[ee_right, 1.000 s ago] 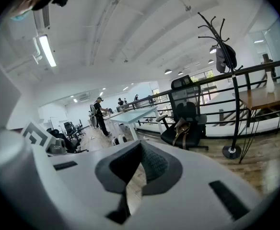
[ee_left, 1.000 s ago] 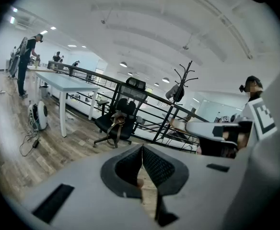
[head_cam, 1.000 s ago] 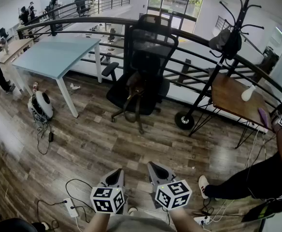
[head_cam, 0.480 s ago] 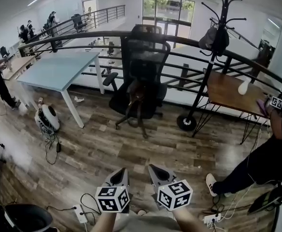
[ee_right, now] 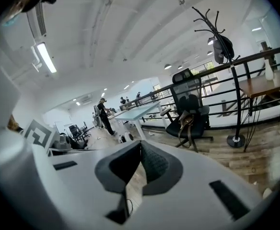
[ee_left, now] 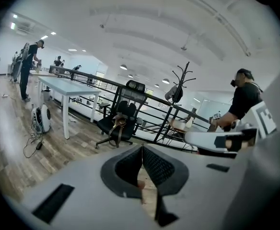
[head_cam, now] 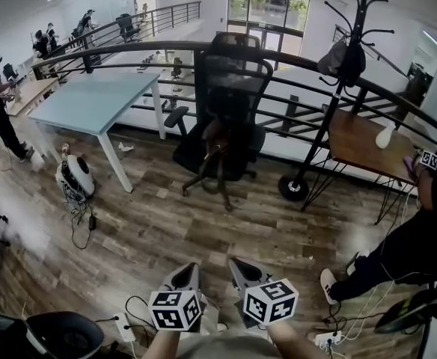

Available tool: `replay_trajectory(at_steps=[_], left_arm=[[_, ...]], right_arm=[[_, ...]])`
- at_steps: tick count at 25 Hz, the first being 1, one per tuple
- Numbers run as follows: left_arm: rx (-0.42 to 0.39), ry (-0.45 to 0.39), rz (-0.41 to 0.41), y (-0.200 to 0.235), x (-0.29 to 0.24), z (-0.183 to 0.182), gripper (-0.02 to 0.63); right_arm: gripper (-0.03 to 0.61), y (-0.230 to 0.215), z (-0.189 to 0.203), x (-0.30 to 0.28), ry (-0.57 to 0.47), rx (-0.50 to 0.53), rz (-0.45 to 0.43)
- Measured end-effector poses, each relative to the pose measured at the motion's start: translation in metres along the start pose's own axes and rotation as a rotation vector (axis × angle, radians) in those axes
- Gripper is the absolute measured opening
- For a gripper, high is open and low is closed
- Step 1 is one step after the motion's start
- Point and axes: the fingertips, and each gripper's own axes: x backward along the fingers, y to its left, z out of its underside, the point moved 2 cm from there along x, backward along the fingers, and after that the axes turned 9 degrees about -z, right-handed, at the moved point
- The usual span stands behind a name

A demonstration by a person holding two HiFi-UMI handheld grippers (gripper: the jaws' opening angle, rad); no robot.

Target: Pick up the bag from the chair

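Brown strappy bag (head_cam: 214, 137) rests on black office chair (head_cam: 233, 73) seat; left hand-held gripper (head_cam: 187, 270), right hand-held gripper (head_cam: 238, 265) closed, empty, too far off.

Wood-plank floor (head_cam: 203, 234). Toward its far edge stand, from left to right, a pale blue table (head_cam: 91, 103), a black office chair (head_cam: 233, 81), a coat stand (head_cam: 293, 188) on a round base, and a wooden side table (head_cam: 357, 144). A brown bag (head_cam: 217, 140) lies on the chair seat, its straps hanging over the seat's front edge. A round white appliance (head_cam: 75, 176) sits on the floor beside the blue table's near leg, a cable trailing from it. A white power strip (head_cam: 125, 327) with loose cables lies at the floor's near edge.
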Motion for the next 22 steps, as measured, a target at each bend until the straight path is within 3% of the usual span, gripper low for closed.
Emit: replay_trajectory(at_steps=[5,10,22], left_arm=[[0.003,0.003,0.031,0.010,-0.034,-0.018,0.003],[0.008,0.005,0.059,0.028,-0.072,-0.050,0.003],[-0.013,0.032,0.116,0.083,-0.165,-0.126,0.003]], right_arm=[[0.000,-0.023,-0.008,-0.029,0.021,-0.005,0.034],[0.000,-0.035,-0.038,-0.069,-0.014,-0.020,0.010],[0.000,-0.075,-0.103,-0.179,-0.030,0.019,0.058]])
